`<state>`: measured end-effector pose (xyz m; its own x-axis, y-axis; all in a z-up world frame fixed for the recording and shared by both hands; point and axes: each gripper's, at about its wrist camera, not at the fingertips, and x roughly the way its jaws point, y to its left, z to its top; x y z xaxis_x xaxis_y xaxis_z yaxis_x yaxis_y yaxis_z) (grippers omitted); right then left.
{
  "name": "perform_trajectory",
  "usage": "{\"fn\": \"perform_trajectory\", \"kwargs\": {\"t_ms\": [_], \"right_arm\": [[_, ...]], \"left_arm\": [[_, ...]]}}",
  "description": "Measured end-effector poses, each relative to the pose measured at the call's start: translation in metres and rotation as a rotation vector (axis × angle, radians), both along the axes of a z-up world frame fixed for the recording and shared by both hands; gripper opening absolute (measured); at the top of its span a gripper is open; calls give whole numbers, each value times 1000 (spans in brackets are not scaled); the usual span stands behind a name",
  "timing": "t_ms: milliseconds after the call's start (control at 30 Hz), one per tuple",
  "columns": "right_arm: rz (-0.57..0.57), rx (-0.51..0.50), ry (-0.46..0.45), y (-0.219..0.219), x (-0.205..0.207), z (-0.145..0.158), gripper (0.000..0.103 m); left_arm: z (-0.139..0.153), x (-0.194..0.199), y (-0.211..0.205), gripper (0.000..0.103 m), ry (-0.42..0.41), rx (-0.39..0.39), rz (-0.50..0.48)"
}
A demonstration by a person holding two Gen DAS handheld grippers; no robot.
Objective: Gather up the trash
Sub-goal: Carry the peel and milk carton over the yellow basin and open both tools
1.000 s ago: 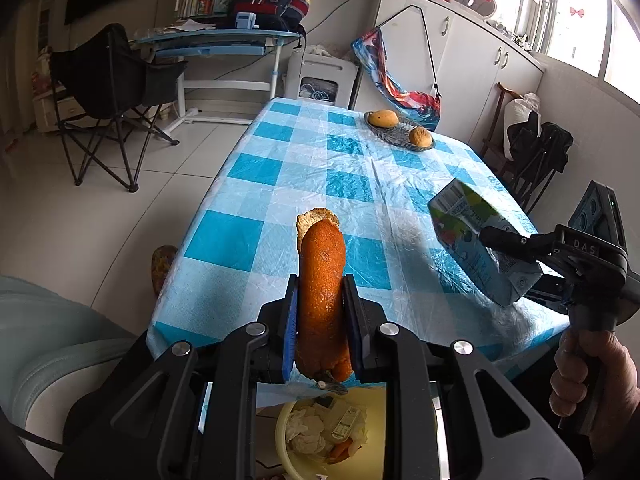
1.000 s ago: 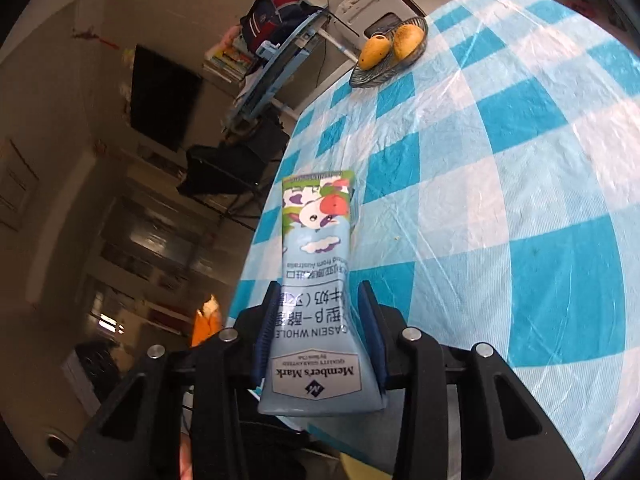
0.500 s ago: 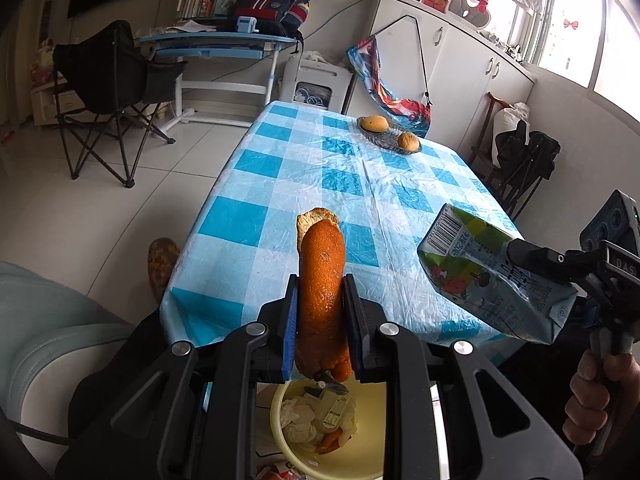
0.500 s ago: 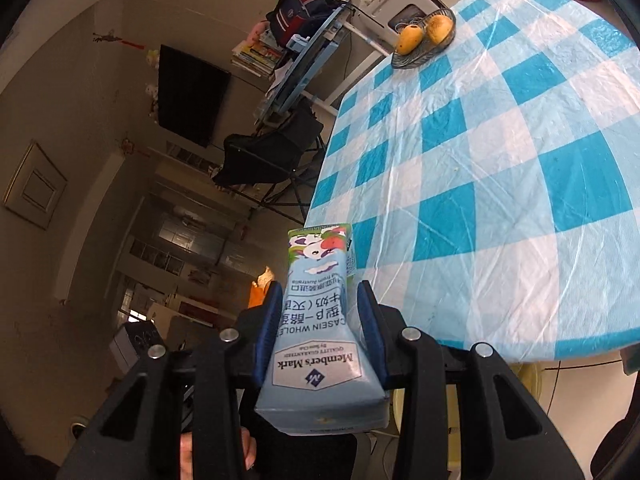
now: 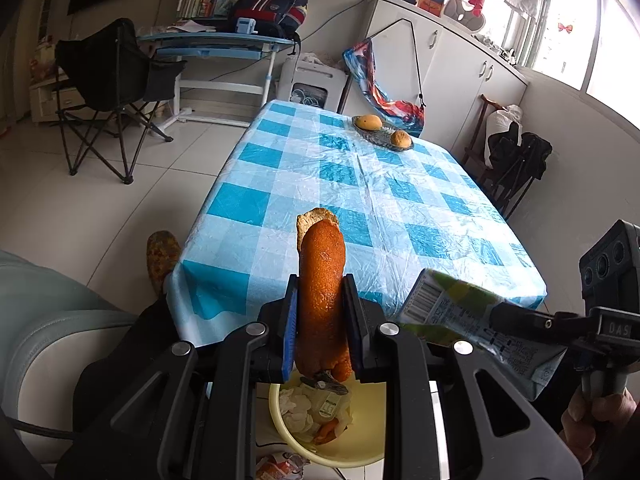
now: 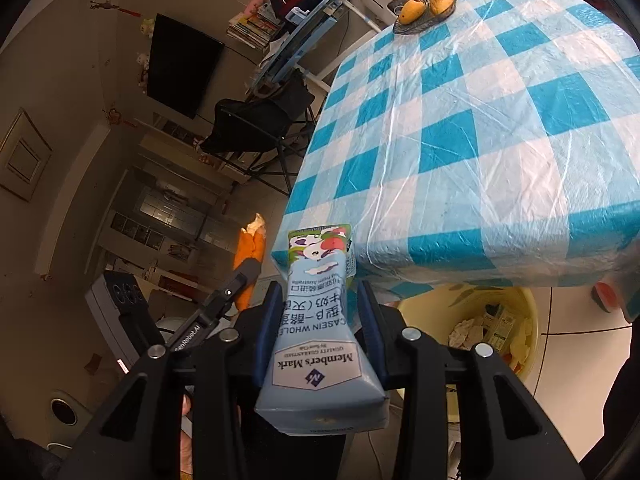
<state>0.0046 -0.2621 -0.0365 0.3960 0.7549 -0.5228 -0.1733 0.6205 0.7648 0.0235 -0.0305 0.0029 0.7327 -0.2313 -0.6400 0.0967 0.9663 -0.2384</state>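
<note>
My left gripper (image 5: 320, 312) is shut on a long strip of orange peel (image 5: 322, 276) that sticks up between its blue pads. Below it, on the floor, stands a pale yellow bin (image 5: 360, 444) with paper scraps and wrappers inside. My right gripper (image 6: 318, 304) is shut on a flattened blue milk carton (image 6: 320, 328). In the left wrist view that carton (image 5: 472, 320) hangs at the right, off the table's near edge. In the right wrist view the bin (image 6: 520, 308) lies lower right and the peel (image 6: 250, 256) shows at left in the other gripper.
The table with a blue and white checked cloth (image 5: 360, 184) carries a dish with two mangoes (image 5: 384, 136) at its far end. A black folding chair (image 5: 108, 92) and a desk (image 5: 216, 44) stand behind. A person's hand (image 5: 592, 416) holds the right gripper. A slipper (image 5: 160, 256) lies on the floor.
Both grippers have drawn back from the table toward me, each keeping its load. The carton has left the tabletop and hangs beyond its near edge. More of the bin shows below.
</note>
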Motion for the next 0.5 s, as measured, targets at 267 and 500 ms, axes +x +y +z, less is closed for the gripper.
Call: {"fn": "perform_trajectory", "kwargs": {"t_ms": [267, 500], "right_arm": [[-11, -76, 30, 6, -4, -21, 39], [6, -154, 22, 12, -12, -30, 39]], "left_arm": [[-18, -2, 3, 20, 44, -11, -2], [-34, -2, -4, 20, 84, -5, -23]]}}
